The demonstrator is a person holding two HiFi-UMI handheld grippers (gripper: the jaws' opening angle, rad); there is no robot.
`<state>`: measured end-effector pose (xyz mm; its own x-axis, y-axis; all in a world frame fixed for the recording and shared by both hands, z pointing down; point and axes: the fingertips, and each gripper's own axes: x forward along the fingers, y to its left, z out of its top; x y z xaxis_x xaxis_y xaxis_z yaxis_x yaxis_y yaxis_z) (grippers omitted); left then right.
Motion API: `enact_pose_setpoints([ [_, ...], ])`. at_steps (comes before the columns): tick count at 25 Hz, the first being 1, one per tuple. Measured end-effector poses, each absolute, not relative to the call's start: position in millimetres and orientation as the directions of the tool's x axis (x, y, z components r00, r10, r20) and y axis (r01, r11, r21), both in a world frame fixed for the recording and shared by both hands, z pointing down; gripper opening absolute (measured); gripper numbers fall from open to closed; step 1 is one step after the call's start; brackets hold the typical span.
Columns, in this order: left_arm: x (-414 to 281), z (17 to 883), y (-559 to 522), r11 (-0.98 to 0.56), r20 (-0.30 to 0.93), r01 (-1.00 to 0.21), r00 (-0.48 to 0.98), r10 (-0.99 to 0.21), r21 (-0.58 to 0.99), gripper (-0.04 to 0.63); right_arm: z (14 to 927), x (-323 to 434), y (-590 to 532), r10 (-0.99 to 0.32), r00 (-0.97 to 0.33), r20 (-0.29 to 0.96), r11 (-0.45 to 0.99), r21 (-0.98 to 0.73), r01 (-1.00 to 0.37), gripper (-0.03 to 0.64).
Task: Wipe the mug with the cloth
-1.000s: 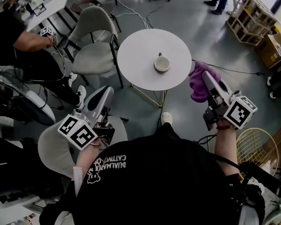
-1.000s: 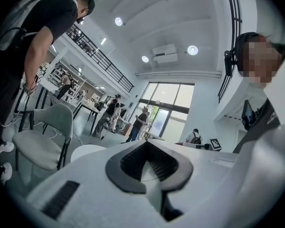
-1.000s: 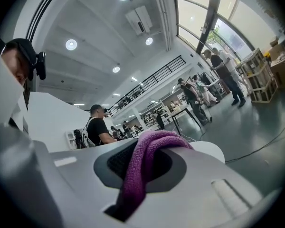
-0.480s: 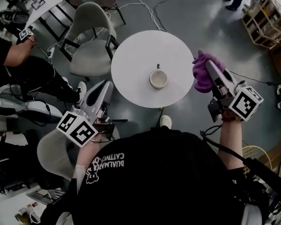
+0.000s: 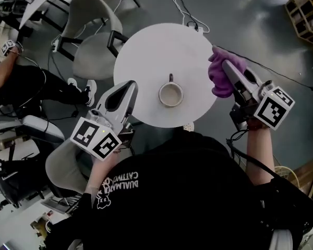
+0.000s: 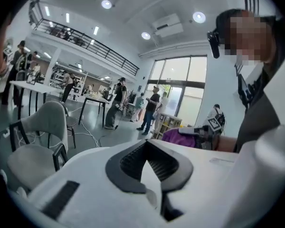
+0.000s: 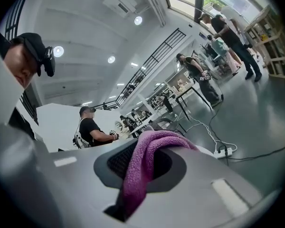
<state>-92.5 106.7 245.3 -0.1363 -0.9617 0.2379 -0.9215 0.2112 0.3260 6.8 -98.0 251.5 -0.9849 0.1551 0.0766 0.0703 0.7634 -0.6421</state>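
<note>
Closest to me is my own black printed shirt (image 5: 161,191), with a forearm reaching out on each side. My left gripper (image 5: 128,87), a white two-jaw claw with a square-marker cube at its back, has its jaws pressed together with nothing between them. In the head view its tip lies over the near left edge of the round white table (image 5: 146,40).

My right gripper (image 5: 225,66), white with the same kind of cube, is clamped on the purple terry cloth (image 5: 219,81). In the right gripper view the cloth loops up between the dark pads and hangs down the middle of the claw. From above, the bunched cloth overlaps the table's right rim.

The cream ceramic mug (image 5: 170,94) stands upright on the table between the two grippers, touching neither. It sits in the nearer half of the tabletop, its handle pointing away from me.

Past the table's left side stands a grey moulded chair with black legs (image 5: 91,40). A thin white cable (image 5: 187,12) trails over the grey floor beyond the far rim. At the left edge sits a person in black clothes (image 5: 21,85), and a pale wooden rack (image 5: 305,9) is at the far right.
</note>
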Motion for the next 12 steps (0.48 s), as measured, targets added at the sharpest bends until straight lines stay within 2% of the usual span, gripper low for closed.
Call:
enact_pose_setpoints([
  [3, -86, 273, 78, 0.148, 0.329, -0.965, -0.071, -0.942, 0.216, -0.002, 280, -3, -98, 0.202, -0.975, 0.088, 0.745, -0.660, 0.095, 0.049],
  [8, -87, 312, 44, 0.073, 0.461, -0.990, -0.008, -0.887, 0.124, -0.002, 330, -1, -98, 0.258, -0.955, 0.144, 0.692, -0.718, 0.079, 0.049],
  [12, -78, 339, 24, 0.064, 0.577, -0.983, 0.050, -0.815, 0.175, 0.000, 357, 10, -99, 0.265, -0.950, 0.168, 0.648, -0.761, 0.046, 0.049],
])
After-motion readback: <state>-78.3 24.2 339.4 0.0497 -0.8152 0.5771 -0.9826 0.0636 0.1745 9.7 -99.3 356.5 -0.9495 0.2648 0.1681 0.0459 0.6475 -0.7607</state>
